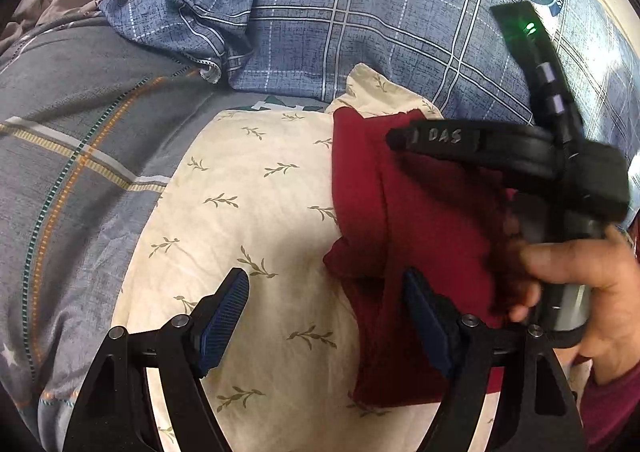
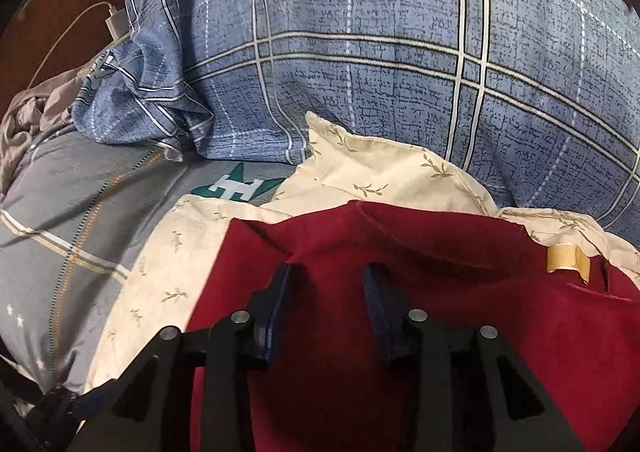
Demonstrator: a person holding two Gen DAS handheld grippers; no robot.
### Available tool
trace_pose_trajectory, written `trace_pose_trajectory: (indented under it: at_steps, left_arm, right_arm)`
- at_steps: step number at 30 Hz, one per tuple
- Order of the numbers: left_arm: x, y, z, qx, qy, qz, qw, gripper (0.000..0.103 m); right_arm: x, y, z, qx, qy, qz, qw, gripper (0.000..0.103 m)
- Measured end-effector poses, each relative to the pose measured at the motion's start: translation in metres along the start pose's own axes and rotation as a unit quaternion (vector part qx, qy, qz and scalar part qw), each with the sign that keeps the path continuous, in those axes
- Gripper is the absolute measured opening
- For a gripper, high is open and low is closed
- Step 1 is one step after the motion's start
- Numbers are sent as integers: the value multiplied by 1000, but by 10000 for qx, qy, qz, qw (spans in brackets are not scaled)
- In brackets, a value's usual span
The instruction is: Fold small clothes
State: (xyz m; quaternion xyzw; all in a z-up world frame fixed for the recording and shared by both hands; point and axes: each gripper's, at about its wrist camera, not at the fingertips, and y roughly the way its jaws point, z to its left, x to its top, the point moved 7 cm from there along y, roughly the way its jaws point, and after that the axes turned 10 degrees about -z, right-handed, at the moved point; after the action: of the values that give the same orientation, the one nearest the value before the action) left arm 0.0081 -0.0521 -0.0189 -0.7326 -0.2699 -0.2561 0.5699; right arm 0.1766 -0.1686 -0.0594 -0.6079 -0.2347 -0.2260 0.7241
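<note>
A dark red garment (image 1: pixel 416 220) lies partly folded on a cream leaf-print cloth (image 1: pixel 248 192). It also fills the lower part of the right wrist view (image 2: pixel 400 252), with a tan label (image 2: pixel 568 258) at its right edge. My left gripper (image 1: pixel 324 288) is open, its left finger over the cream cloth and its right finger (image 1: pixel 420 308) over the garment's left edge. My right gripper (image 2: pixel 326 284) is open, jaws partly apart, just above the red garment. The right gripper's body (image 1: pixel 520 156) shows in the left wrist view, held by a hand (image 1: pixel 580 272) over the garment.
A blue plaid pillow (image 2: pixel 380 52) rises behind the cloths. A grey striped bedsheet (image 1: pixel 80 132) spreads to the left. A white charger and cable (image 2: pixel 114 22) lie at the far left by a brown surface.
</note>
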Motion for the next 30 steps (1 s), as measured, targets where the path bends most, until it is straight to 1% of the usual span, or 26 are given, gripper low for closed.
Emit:
trace_pose_trajectory:
  at_steps: [1, 2, 3, 5, 6, 7, 9, 10, 11, 12, 13, 15, 17, 20, 21, 22, 23, 24, 25, 26, 28, 30]
  left_arm:
    - [0, 0, 0, -4, -12, 5, 10000, 79]
    - [0, 1, 1, -3, -27, 14, 10000, 79]
    - [0, 1, 1, -4, -27, 15, 10000, 79]
    - [0, 0, 0, 12, 15, -9, 10000, 79]
    - [0, -1, 0, 17, 31, -16, 10000, 79]
    - [0, -1, 0, 14, 33, -17, 10000, 79]
    - [-1, 0, 1, -14, -10, 18, 10000, 79]
    - [-1, 0, 2, -34, -38, 31, 10000, 79]
    - [0, -1, 2, -59, -65, 36, 10000, 79]
    - [0, -3, 3, -73, -76, 23, 9999, 79]
    - [1, -5, 3, -83, -86, -11, 9999, 79]
    - [5, -11, 5, -83, -117, -158, 9998, 79]
    - [7, -13, 7, -72, -162, -236, 9996, 78]
    - [3, -9, 8, -134, -233, -106, 9996, 78]
    - [2, -9, 8, -186, -265, -72, 9994, 78]
    - [2, -8, 8, -220, -284, -50, 9993, 78]
    - [2, -8, 7, -253, -297, -25, 9992, 78]
    - [2, -7, 7, -267, -301, -7, 9992, 78]
    - [1, -7, 6, -261, -296, 6, 9992, 78]
    - [1, -6, 6, -259, -290, 16, 9992, 78]
    - [0, -5, 5, -265, -265, 43, 9993, 78]
    - [-1, -5, 4, -257, -234, 45, 9994, 78]
  right_arm:
    - [0, -3, 2, 54, 11, 17, 10000, 51]
    - [1, -4, 4, 108, 21, 34, 9999, 59]
    - [0, -6, 7, 175, 49, 59, 9998, 64]
    - [-1, -4, 13, 235, 29, 107, 9997, 64]
    - [-2, -2, 17, 193, -90, 137, 9997, 63]
    - [-3, 0, 19, 59, -269, 163, 9995, 60]
    - [-6, 6, 24, -308, -702, 122, 9970, 33]
    - [-5, 5, 27, -366, -803, 36, 9961, 24]
    - [-3, 2, 30, -272, -816, -41, 9963, 6]
    - [-1, -2, 33, -178, -765, -88, 9969, 7]
    - [4, -8, 34, -170, -761, -197, 9968, 7]
    - [10, -12, 36, -95, -798, -317, 9963, 7]
    - [9, -5, 34, -52, -673, -220, 9975, 7]
    - [1, 6, 29, 55, -430, -45, 9991, 7]
    - [2, 3, 28, 154, -330, -64, 9993, 14]
    - [4, 0, 28, 261, -233, -62, 9994, 15]
    - [7, -4, 27, 398, -78, -29, 9992, 26]
    - [9, -8, 27, 483, 50, 61, 9988, 57]
    - [10, -8, 27, 514, 121, 149, 9985, 73]
    - [11, -9, 28, 528, 169, 221, 9982, 86]
    - [11, -7, 34, 481, 31, 333, 9983, 84]
    - [5, 6, 44, 249, -346, 546, 9976, 84]
